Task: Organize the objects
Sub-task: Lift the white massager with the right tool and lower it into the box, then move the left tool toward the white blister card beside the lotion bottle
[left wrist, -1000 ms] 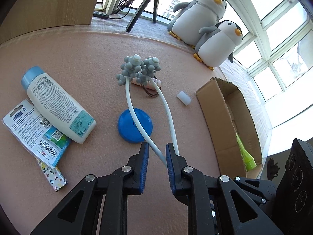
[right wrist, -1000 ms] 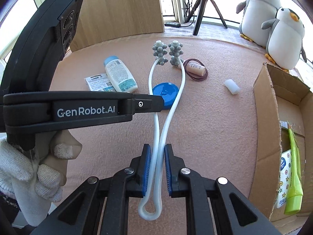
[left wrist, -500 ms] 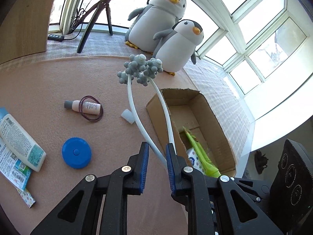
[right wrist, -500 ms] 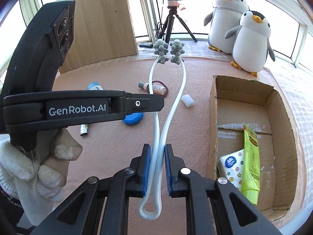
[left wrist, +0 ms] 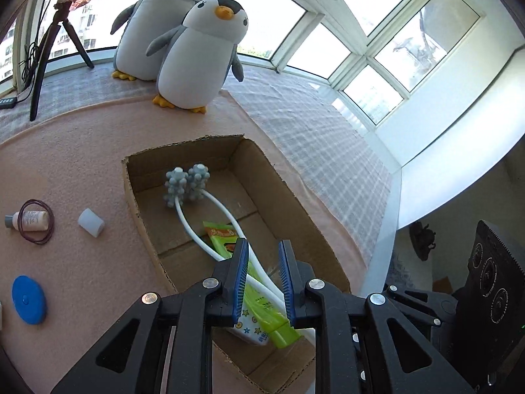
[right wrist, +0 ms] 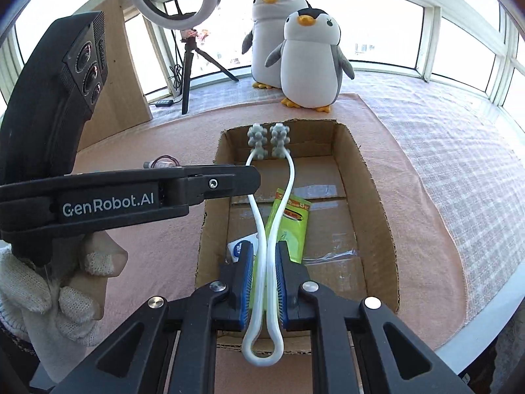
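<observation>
A white two-stem massager with grey knobbly balls (left wrist: 187, 185) reaches into the open cardboard box (left wrist: 131, 203), its balls near the far wall. My right gripper (right wrist: 265, 282) is shut on the massager (right wrist: 269, 139) near its looped end, above the near end of the box (right wrist: 370, 197). My left gripper (left wrist: 262, 279) is open; the stems pass between its fingers without being pinched. In the box under the stems lie a green tube (right wrist: 292, 226) and a white starred packet (left wrist: 252, 328).
Two plush penguins (right wrist: 308, 59) stand beyond the box. On the pink mat to its left are a white cap (left wrist: 91, 222), a small bottle with a hair band (left wrist: 31, 221) and a blue lid (left wrist: 28, 298). A gloved hand (right wrist: 49, 295) holds the left gripper. The table edge runs just right of the box.
Both grippers carried the massager rightward from above the mat to the box and lowered it in. The left gripper's fingers have spread open off the stems.
</observation>
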`<state>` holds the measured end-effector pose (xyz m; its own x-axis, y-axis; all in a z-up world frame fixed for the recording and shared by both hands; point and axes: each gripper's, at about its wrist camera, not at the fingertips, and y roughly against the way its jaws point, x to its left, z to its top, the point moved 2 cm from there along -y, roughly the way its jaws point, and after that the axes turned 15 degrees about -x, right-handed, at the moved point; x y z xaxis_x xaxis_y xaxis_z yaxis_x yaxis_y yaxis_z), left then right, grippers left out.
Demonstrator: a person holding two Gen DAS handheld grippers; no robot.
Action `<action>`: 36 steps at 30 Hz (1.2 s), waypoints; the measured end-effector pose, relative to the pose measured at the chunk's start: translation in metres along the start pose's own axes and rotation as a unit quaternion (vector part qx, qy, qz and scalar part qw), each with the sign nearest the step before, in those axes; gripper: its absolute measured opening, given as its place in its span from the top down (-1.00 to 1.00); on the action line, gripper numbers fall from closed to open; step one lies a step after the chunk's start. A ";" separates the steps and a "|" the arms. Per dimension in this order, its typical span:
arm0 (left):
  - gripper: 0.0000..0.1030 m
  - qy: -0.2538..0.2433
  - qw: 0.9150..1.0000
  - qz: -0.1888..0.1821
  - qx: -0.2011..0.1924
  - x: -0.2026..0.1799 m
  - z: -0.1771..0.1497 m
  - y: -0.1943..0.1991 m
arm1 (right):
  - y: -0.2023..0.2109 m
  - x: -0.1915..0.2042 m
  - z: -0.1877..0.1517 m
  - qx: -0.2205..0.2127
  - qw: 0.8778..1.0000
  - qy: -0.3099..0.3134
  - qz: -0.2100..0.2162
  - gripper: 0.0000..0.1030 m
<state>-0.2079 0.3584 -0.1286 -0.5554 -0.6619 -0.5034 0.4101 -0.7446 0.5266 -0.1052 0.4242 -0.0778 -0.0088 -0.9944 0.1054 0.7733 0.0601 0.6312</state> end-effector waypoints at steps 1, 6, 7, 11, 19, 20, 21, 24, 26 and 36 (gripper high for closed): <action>0.51 -0.003 1.000 0.002 -0.001 -0.002 -0.001 0.000 | 0.001 -0.004 0.001 -0.001 1.000 -0.004 -0.002 0.61; 0.45 -0.004 1.000 0.024 -0.009 0.009 -0.001 0.010 | 0.001 -0.007 0.004 -0.009 1.000 -0.009 0.001 0.22; 0.44 -0.003 0.999 0.030 -0.011 0.013 -0.001 0.014 | -0.001 -0.005 0.004 -0.008 1.000 -0.011 0.005 0.21; 0.40 0.001 0.998 0.057 -0.015 0.035 -0.010 0.034 | -0.006 0.001 0.003 -0.007 1.000 -0.022 0.021 0.18; 0.40 0.035 0.991 0.125 -0.021 0.095 -0.039 0.090 | -0.008 0.026 0.006 -0.025 0.998 -0.017 0.053 0.18; 0.40 0.041 0.990 0.133 -0.022 0.102 -0.043 0.098 | -0.008 0.031 0.007 -0.027 0.998 -0.015 0.059 0.18; 0.40 0.046 0.989 0.140 -0.024 0.110 -0.048 0.107 | -0.009 0.035 0.007 -0.028 0.997 -0.014 0.065 0.17; 0.40 0.058 0.984 0.167 -0.028 0.131 -0.061 0.133 | -0.013 0.050 0.007 -0.022 0.996 -0.020 0.090 0.17; 0.40 0.070 0.980 0.183 -0.030 0.146 -0.069 0.150 | -0.017 0.060 0.007 -0.015 0.994 -0.024 0.102 0.17; 0.39 0.135 0.956 0.253 -0.058 0.215 -0.098 0.226 | -0.039 0.107 -0.001 0.031 0.990 -0.019 0.139 0.15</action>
<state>-0.1634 0.0396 -0.1849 -0.0643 -0.9264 -0.3709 0.6627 -0.3175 0.6782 -0.1356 0.3153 -0.0917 0.1734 -0.9351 0.3092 0.7092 0.3364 0.6195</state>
